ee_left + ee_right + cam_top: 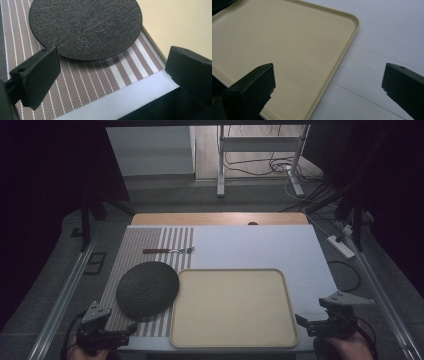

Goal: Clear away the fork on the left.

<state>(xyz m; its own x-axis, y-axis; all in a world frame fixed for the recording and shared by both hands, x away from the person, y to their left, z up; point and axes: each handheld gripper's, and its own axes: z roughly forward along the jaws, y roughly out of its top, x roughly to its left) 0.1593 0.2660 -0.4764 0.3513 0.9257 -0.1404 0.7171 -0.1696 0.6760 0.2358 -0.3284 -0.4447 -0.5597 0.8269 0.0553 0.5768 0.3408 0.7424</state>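
A round dark slate plate [147,288] [85,27] lies on a striped placemat [150,242] [82,85] at the left. A fork with a red handle [167,251] rests on the mat behind the plate. Beside the plate sits a bare beige tray [232,307] [287,50]. My left gripper [131,328] [112,75] hovers open at the table's near left corner, just short of the plate. My right gripper [302,321] [328,90] is open at the near right, its jaws straddling the tray's right rim.
A pale blue-white sheet [260,247] [387,37] covers the table, with a wooden strip [220,218] along the far edge. Metal rails [60,300] flank both sides. A stand's legs [220,165], cables [280,167] and a power strip [340,246] are on the floor beyond.
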